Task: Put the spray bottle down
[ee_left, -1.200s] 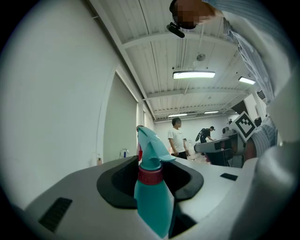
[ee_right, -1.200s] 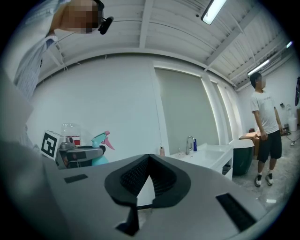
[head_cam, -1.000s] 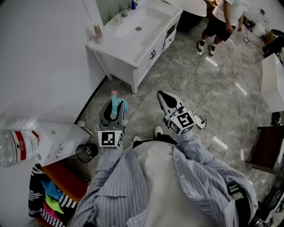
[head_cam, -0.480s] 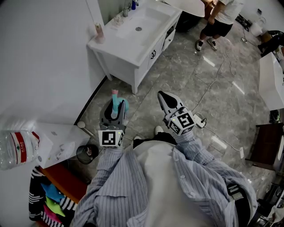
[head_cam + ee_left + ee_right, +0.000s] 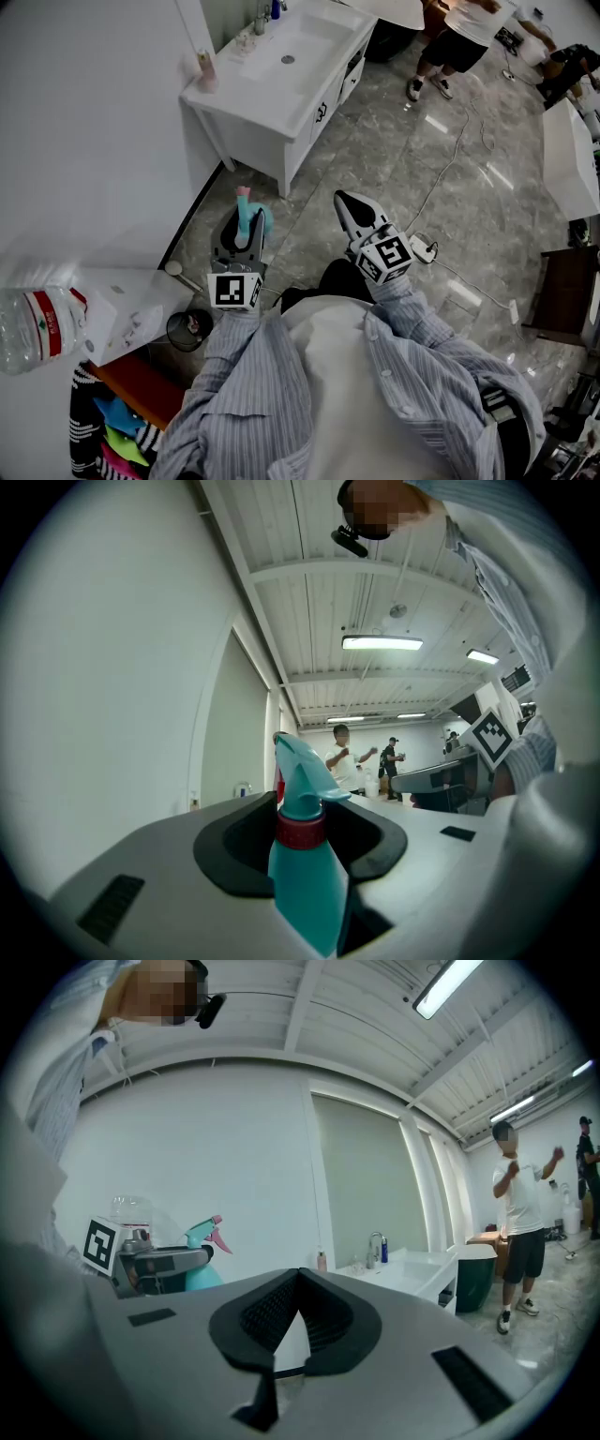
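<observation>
A teal spray bottle (image 5: 305,855) with a red collar and pink trigger stands upright between the jaws of my left gripper (image 5: 240,232), which is shut on its body. In the head view the spray bottle (image 5: 251,217) pokes out over the grey floor, short of the white vanity. From the right gripper view the bottle (image 5: 203,1251) shows at the left in the other gripper. My right gripper (image 5: 352,208) is held level beside it, shut with nothing between its pads; its tips (image 5: 298,1283) meet.
A white sink vanity (image 5: 281,75) with small bottles stands ahead against the white wall. A person (image 5: 455,47) stands beyond it. A large water bottle (image 5: 33,323) and a white box sit at my left, with a dark cup (image 5: 186,328) on the floor. A cable (image 5: 450,178) crosses the tiles.
The view has crept forward across the floor toward the vanity; both grippers keep their pose and the bottle stays gripped.
</observation>
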`<state>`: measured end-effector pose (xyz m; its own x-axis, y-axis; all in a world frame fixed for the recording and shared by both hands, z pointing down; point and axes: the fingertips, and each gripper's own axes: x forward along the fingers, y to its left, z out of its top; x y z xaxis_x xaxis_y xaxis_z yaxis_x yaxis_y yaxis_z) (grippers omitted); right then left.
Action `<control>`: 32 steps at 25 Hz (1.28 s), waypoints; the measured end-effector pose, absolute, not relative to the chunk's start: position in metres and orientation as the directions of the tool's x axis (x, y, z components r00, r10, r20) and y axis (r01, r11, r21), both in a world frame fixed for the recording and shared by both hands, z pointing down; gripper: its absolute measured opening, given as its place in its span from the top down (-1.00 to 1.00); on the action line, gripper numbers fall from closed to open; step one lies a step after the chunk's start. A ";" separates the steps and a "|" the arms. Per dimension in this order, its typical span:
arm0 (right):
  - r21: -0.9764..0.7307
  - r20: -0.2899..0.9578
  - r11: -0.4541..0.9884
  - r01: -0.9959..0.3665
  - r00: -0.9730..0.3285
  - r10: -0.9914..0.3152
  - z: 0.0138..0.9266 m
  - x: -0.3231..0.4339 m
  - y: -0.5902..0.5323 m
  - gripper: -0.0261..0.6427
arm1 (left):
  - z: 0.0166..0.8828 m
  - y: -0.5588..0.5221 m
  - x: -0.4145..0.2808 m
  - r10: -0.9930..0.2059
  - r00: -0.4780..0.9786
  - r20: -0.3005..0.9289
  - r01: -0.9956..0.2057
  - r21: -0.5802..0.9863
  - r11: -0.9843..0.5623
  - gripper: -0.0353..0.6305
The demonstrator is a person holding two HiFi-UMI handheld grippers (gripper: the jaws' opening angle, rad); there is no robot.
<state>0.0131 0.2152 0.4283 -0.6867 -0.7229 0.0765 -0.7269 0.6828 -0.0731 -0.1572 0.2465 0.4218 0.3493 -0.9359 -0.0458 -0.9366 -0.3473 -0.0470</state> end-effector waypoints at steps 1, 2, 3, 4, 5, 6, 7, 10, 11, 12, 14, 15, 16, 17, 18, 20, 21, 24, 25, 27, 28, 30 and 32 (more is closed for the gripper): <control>-0.072 0.076 0.683 -0.727 -0.687 -0.723 0.428 0.012 0.214 0.88 | 0.422 0.245 -0.158 -0.936 0.350 -0.046 -0.936 -0.046 -0.348 0.46; -0.071 0.076 0.683 -0.727 -0.687 -0.723 0.427 0.010 0.212 0.88 | 0.422 0.243 -0.160 -0.936 0.350 -0.046 -0.937 -0.045 -0.348 0.46; -0.070 0.076 0.683 -0.727 -0.687 -0.723 0.427 0.009 0.210 0.88 | 0.422 0.241 -0.161 -0.936 0.349 -0.047 -0.937 -0.044 -0.347 0.46; -0.070 0.075 0.683 -0.727 -0.686 -0.724 0.427 0.009 0.207 0.88 | 0.422 0.238 -0.162 -0.936 0.349 -0.048 -0.937 -0.044 -0.347 0.46; -0.071 0.074 0.682 -0.728 -0.686 -0.724 0.426 0.008 0.204 0.88 | 0.422 0.235 -0.162 -0.935 0.350 -0.050 -0.936 -0.044 -0.348 0.46; -0.071 0.072 0.681 -0.728 -0.685 -0.725 0.426 0.008 0.199 0.88 | 0.421 0.232 -0.162 -0.935 0.351 -0.049 -0.936 -0.046 -0.349 0.46; -0.072 0.071 0.682 -0.728 -0.685 -0.725 0.426 0.007 0.194 0.88 | 0.421 0.227 -0.163 -0.935 0.351 -0.048 -0.936 -0.047 -0.349 0.46; -0.079 0.070 0.685 -0.724 -0.690 -0.721 0.428 0.006 0.177 0.88 | 0.422 0.212 -0.163 -0.936 0.349 -0.041 -0.937 -0.050 -0.347 0.46; -0.083 0.070 0.687 -0.722 -0.692 -0.719 0.430 0.005 0.170 0.88 | 0.423 0.206 -0.163 -0.937 0.347 -0.039 -0.937 -0.051 -0.345 0.46; -0.087 0.070 0.688 -0.720 -0.694 -0.717 0.432 0.005 0.163 0.88 | 0.425 0.201 -0.164 -0.938 0.345 -0.036 -0.938 -0.052 -0.343 0.46; -0.094 0.069 0.693 -0.715 -0.699 -0.712 0.437 0.005 0.147 0.88 | 0.429 0.188 -0.164 -0.941 0.337 -0.031 -0.941 -0.055 -0.335 0.46; -0.097 0.068 0.696 -0.711 -0.703 -0.708 0.439 0.005 0.137 0.88 | 0.431 0.180 -0.163 -0.943 0.333 -0.028 -0.942 -0.055 -0.331 0.46; -0.101 0.067 0.700 -0.707 -0.707 -0.704 0.441 0.005 0.127 0.88 | 0.432 0.171 -0.163 -0.944 0.328 -0.027 -0.944 -0.054 -0.326 0.46; -0.105 0.066 0.705 -0.701 -0.712 -0.699 0.443 0.005 0.115 0.88 | 0.433 0.162 -0.162 -0.946 0.322 -0.025 -0.946 -0.054 -0.320 0.46; -0.110 0.064 0.710 -0.696 -0.718 -0.693 0.444 0.005 0.102 0.88 | 0.434 0.151 -0.161 -0.949 0.316 -0.021 -0.948 -0.057 -0.314 0.46; -0.120 0.057 0.720 -0.684 -0.729 -0.682 0.445 0.007 0.072 0.88 | 0.434 0.125 -0.158 -0.953 0.302 -0.011 -0.952 -0.066 -0.300 0.46; -0.124 0.053 0.726 -0.676 -0.735 -0.676 0.444 0.008 0.057 0.88 | 0.433 0.112 -0.156 -0.956 0.293 -0.008 -0.954 -0.066 -0.292 0.46; -0.132 0.043 0.746 -0.653 -0.755 -0.654 0.441 0.012 0.011 0.88 | 0.430 0.071 -0.149 -0.963 0.271 -0.002 -0.961 -0.062 -0.270 0.46; -0.134 0.041 0.751 -0.647 -0.761 -0.648 0.440 0.015 -0.003 0.88 | 0.429 0.058 -0.146 -0.964 0.266 0.002 -0.962 -0.064 -0.265 0.46; -0.137 0.037 0.760 -0.636 -0.770 -0.637 0.438 0.019 -0.028 0.88 | 0.427 0.034 -0.139 -0.967 0.256 0.010 -0.964 -0.070 -0.256 0.46; -0.138 0.035 0.763 -0.631 -0.774 -0.633 0.437 0.022 -0.040 0.88 | 0.425 0.021 -0.136 -0.968 0.252 0.011 -0.965 -0.073 -0.252 0.46; -0.143 0.032 0.770 -0.622 -0.780 -0.625 0.435 0.029 -0.063 0.88 | 0.421 -0.004 -0.128 -0.969 0.245 0.011 -0.966 -0.080 -0.245 0.46; -0.152 0.033 0.772 -0.617 -0.784 -0.620 0.437 0.037 -0.084 0.88 | 0.418 -0.028 -0.121 -0.970 0.241 0.012 -0.967 -0.087 -0.241 0.46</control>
